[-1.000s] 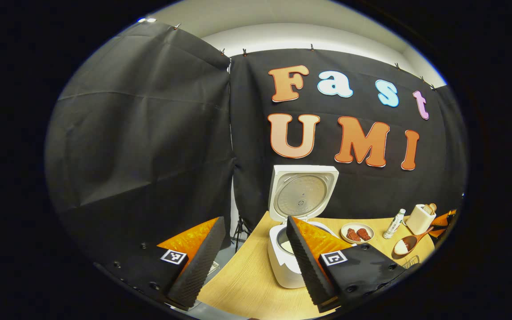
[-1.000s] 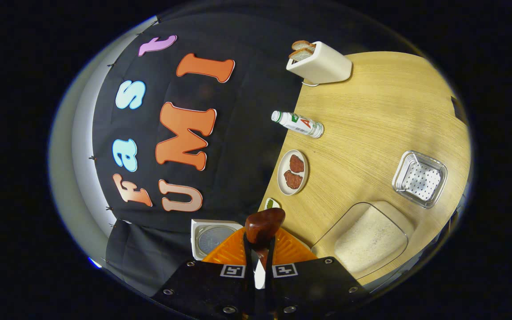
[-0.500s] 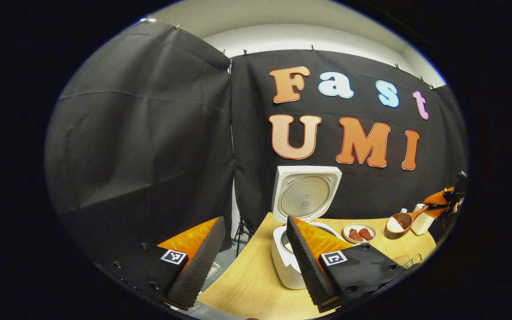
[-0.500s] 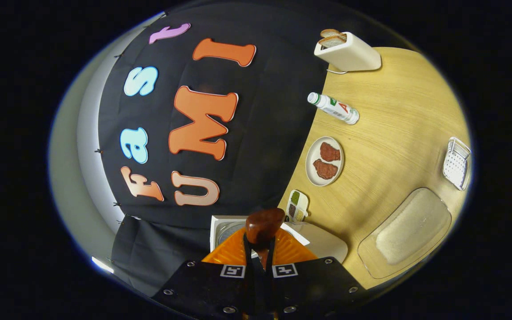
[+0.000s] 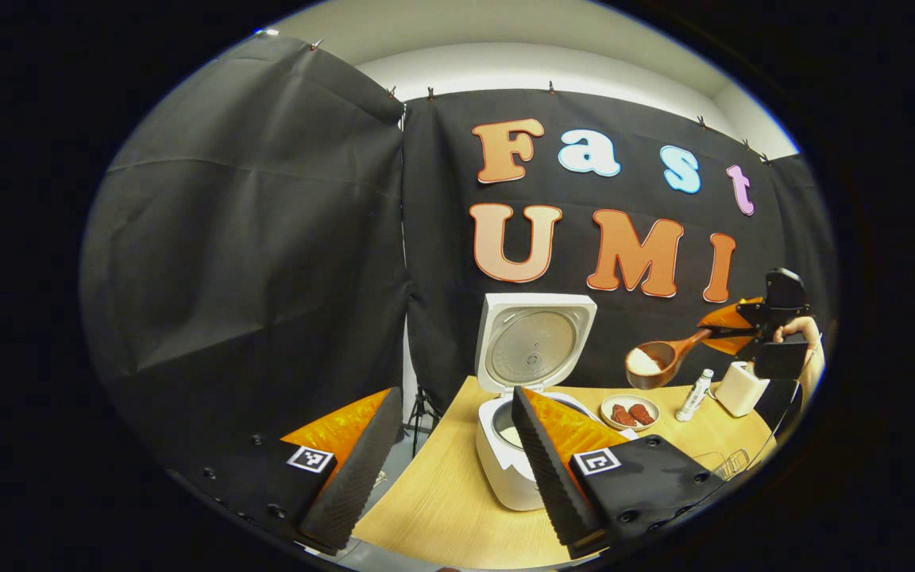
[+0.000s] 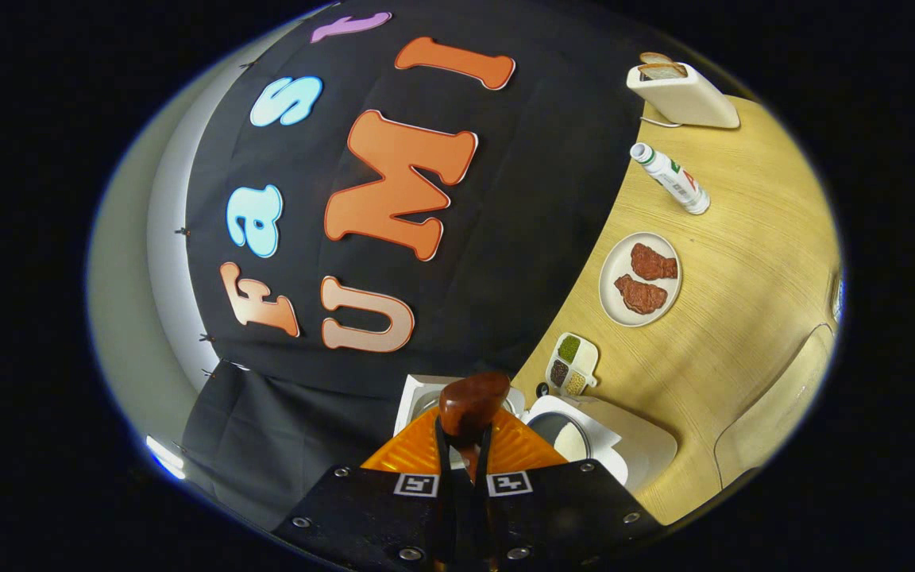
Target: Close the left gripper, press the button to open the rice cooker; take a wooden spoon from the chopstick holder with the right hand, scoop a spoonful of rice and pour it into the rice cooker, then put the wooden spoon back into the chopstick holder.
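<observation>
- Looking at the rice cooker (image 5: 517,445), I see its lid (image 5: 533,342) standing straight up, so the button step looks done.
- The left gripper (image 5: 445,469) waits low near the cooker with its two fingers spread wide apart and nothing between them.
- The right gripper (image 6: 464,477) has its fingers pinched tight on the handle of the wooden spoon (image 5: 660,361), so the spoon is out of the chopstick holder. I cannot pick out that holder for sure.
- From the left gripper view, the spoon is up in the air with a little white heap of rice (image 5: 642,362) in its bowl. Scooping looks done too.
- The spoon is above the table (image 5: 442,508), off to one side of the open pot and higher than it. It is level, and the rice is not poured yet.
- What is left, I think: bring the spoon over the pot, tip the rice in, then put the spoon back in its holder.
- A plate (image 6: 615,294) with two brown pieces, a bottle (image 6: 672,179) and a toaster (image 6: 684,95) sit farther along the table, out of the way.
</observation>
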{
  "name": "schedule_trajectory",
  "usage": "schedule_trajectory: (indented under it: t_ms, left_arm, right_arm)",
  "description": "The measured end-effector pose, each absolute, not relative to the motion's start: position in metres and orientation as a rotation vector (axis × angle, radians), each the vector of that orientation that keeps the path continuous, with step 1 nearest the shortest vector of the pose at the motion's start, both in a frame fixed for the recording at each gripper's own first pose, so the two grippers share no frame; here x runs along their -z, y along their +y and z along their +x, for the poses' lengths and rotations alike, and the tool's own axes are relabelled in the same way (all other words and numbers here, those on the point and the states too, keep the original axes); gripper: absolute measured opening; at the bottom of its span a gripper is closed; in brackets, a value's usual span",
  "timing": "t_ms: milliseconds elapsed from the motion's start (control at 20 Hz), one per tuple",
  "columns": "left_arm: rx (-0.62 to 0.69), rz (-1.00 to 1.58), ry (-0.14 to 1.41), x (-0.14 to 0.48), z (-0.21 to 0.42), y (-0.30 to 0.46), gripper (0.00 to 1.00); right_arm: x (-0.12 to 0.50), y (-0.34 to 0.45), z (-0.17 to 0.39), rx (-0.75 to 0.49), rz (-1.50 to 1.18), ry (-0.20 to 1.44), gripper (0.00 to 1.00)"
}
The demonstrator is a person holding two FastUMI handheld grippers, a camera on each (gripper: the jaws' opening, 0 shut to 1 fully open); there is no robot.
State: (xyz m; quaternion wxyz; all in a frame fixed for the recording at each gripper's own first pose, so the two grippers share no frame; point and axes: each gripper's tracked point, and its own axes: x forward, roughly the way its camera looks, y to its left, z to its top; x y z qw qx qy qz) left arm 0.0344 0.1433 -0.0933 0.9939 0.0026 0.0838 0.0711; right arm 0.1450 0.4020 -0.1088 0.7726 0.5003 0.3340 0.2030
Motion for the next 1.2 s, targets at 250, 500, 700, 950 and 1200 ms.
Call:
schedule_trajectory:
  t_ms: [250, 500, 700, 950, 1200]
  left_arm:
    - [-0.123, -0.012, 0.186, 0.103, 0.023, 0.144, 0.94]
    - [-0.125, -0.019, 0.2, 0.111, 0.024, 0.15, 0.94]
    - [-0.126, -0.018, 0.198, 0.111, 0.026, 0.152, 0.94]
    - [-0.141, -0.019, 0.197, 0.113, 0.026, 0.159, 0.94]
    - [-0.147, -0.02, 0.195, 0.112, 0.028, 0.158, 0.94]
  right_arm:
    - [0.12, 0.441, 0.155, -0.437, 0.966, 0.702, 0.08]
    - [0.113, 0.475, 0.155, -0.471, 0.787, 0.627, 0.08]
    - [0.108, 0.492, 0.157, -0.495, 0.684, 0.581, 0.08]
    - [0.101, 0.499, 0.156, -0.512, 0.639, 0.56, 0.08]
    - [0.094, 0.5, 0.154, -0.531, 0.627, 0.548, 0.08]
